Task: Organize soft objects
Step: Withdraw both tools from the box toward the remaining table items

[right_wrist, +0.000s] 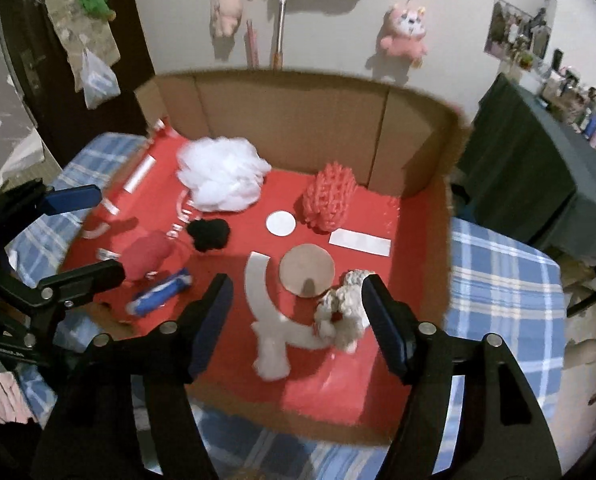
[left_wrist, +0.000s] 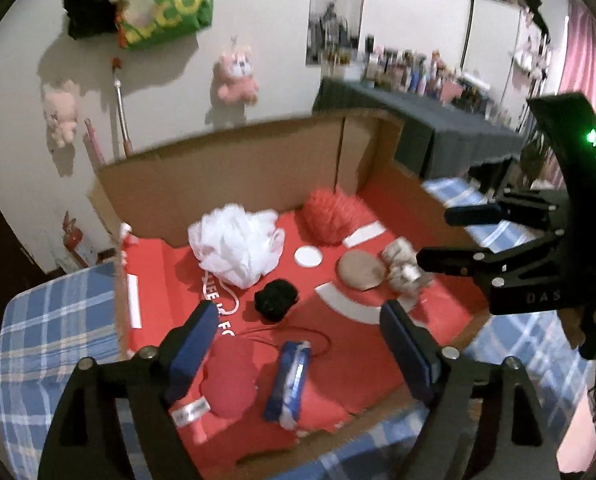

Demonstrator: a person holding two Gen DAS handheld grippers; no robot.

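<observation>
Over the near edge of a red-lined cardboard box set on a blue plaid cloth, we hold both grippers above the contents with nothing in either. Our left gripper has its jaws spread and empty; below and between them lie a red pouch and a blue-and-white packet, the packet's long axis running roughly along the line the gripper points. Our right gripper is likewise released, its jaws parted on either side of a cream knitted toy that lies loose on the red floor, its body stretching crosswise toward the left finger. Just beyond it sits a tan round pad, then a black fuzzy ball toward the left side. Farther back, against the box's rear wall, rest a white mesh puff and a red bristly bundle. We judge the right hand nearer the knitted toy and the left nearer the packet and pouch, so either next pick would need a drop straight down along the fingers. Pink plush toys hang on the far wall.
</observation>
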